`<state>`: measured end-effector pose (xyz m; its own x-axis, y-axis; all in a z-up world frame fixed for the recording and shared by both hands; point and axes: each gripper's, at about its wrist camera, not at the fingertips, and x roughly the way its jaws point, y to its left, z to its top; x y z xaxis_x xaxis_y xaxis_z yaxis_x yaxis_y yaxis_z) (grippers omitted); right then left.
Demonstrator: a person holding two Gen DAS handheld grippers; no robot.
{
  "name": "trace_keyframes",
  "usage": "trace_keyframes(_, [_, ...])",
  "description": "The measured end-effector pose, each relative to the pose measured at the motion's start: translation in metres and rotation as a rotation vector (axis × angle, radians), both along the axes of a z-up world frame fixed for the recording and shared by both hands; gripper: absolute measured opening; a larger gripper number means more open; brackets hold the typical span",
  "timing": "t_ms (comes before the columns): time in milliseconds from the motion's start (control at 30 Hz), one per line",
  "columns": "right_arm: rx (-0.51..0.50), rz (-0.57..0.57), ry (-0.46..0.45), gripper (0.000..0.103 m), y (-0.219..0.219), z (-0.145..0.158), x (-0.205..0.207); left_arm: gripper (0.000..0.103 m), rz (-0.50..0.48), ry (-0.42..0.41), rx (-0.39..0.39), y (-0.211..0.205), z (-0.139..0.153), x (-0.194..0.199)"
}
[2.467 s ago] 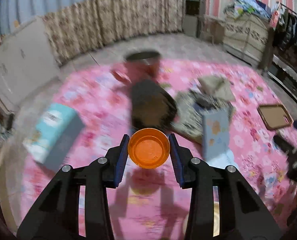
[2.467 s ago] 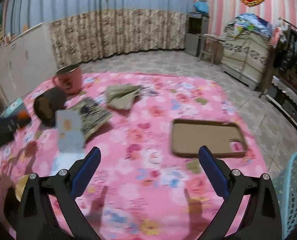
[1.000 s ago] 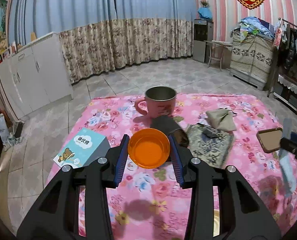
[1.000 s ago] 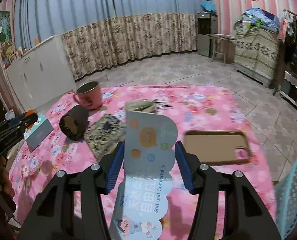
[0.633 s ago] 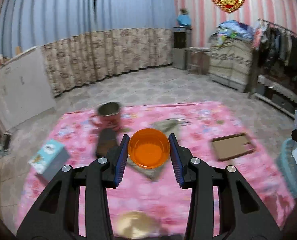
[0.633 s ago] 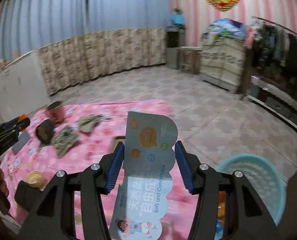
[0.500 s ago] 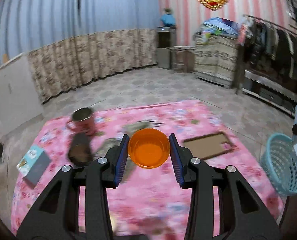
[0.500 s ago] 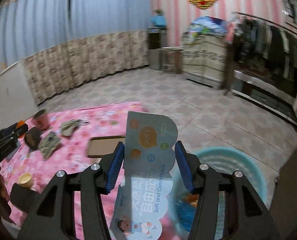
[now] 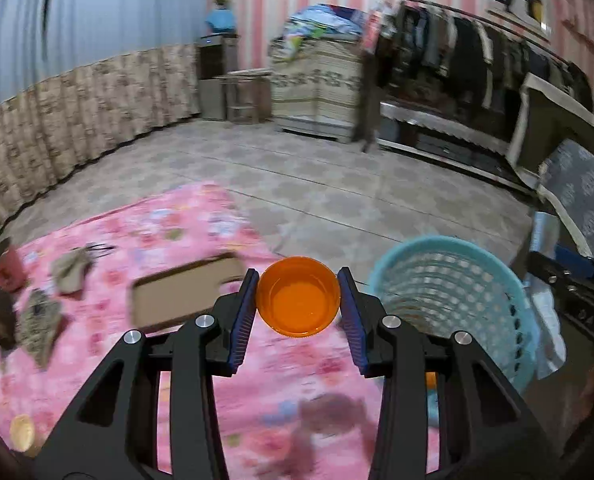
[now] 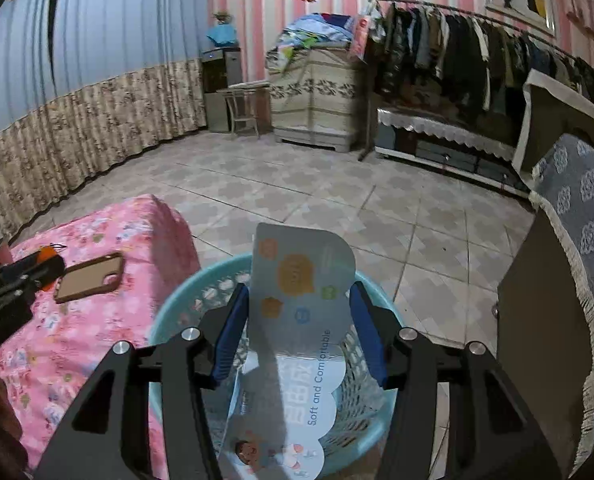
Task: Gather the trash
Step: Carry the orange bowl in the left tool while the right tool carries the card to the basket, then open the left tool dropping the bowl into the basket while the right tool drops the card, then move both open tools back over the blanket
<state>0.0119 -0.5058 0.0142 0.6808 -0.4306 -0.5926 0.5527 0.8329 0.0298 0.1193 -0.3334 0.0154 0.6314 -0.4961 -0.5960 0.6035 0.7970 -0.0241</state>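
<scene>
Orange plastic cap (image 9: 298, 296) sits clamped between the blue pads of the left gripper (image 9: 298, 300), held above the edge of the pink floral cloth (image 9: 97, 360) just beside the light-blue mesh basket (image 9: 453, 292) on the tiled floor. Right gripper (image 10: 301, 320) is closed on a pale blue printed card package (image 10: 297, 320), held directly over the basket's open mouth. Brown phone case (image 10: 91, 278) lies flat on the cloth near the basket.
</scene>
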Motion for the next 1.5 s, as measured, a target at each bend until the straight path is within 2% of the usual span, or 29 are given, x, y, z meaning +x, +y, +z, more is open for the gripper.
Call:
trace_keyframes(233, [0.041,-0.066,0.015,0.052,-0.034,-0.022,-0.011,0.039,-0.108,-0.003,0.022,-0.058,-0.016,-0.018])
trace_keyframes(500, [0.06,-0.087,0.005,0.052,-0.047,-0.026,-0.017,0.041,-0.178,0.044,0.005,-0.088,-0.022,-0.017])
trace_keyframes(567, [0.06,-0.085,0.006,0.052,-0.048,-0.027,-0.017,0.058,-0.179,0.039,0.006,-0.088,-0.019,-0.017])
trace_keyframes(667, [0.058,-0.082,0.009,0.052,-0.048,-0.028,-0.016,0.075,-0.154,0.014,0.0,-0.083,-0.015,-0.017])
trace_keyframes(700, [0.058,-0.081,0.009,0.052,-0.048,-0.028,-0.016,0.078,-0.136,0.002,0.0,-0.076,-0.013,-0.015])
trace_keyframes(767, [0.06,-0.073,0.009,0.052,-0.044,-0.029,-0.014,0.091,-0.08,-0.028,0.0,-0.062,-0.009,-0.012])
trace_keyframes(833, [0.06,-0.065,0.009,0.052,-0.037,-0.03,-0.01,0.096,-0.021,-0.053,-0.007,-0.046,-0.008,-0.01])
trace_keyframes(1100, [0.058,-0.035,0.005,0.052,-0.011,-0.032,0.008,0.097,0.121,-0.055,0.035,0.034,-0.008,0.003])
trace_keyframes(1233, [0.037,-0.036,-0.006,0.052,-0.006,-0.024,0.016,0.098,0.196,-0.101,0.04,0.081,0.002,0.006])
trace_keyframes(1433, [0.019,-0.047,-0.012,0.053,-0.002,-0.018,0.028,0.098,0.29,-0.12,0.038,0.153,0.018,0.02])
trace_keyframes(1467, [0.019,-0.049,-0.008,0.055,0.0,-0.019,0.03,0.098,0.314,-0.124,0.042,0.167,0.02,0.023])
trace_keyframes(1500, [0.019,-0.052,-0.006,0.067,0.001,-0.02,0.031,0.098,0.331,-0.129,0.045,0.177,0.022,0.025])
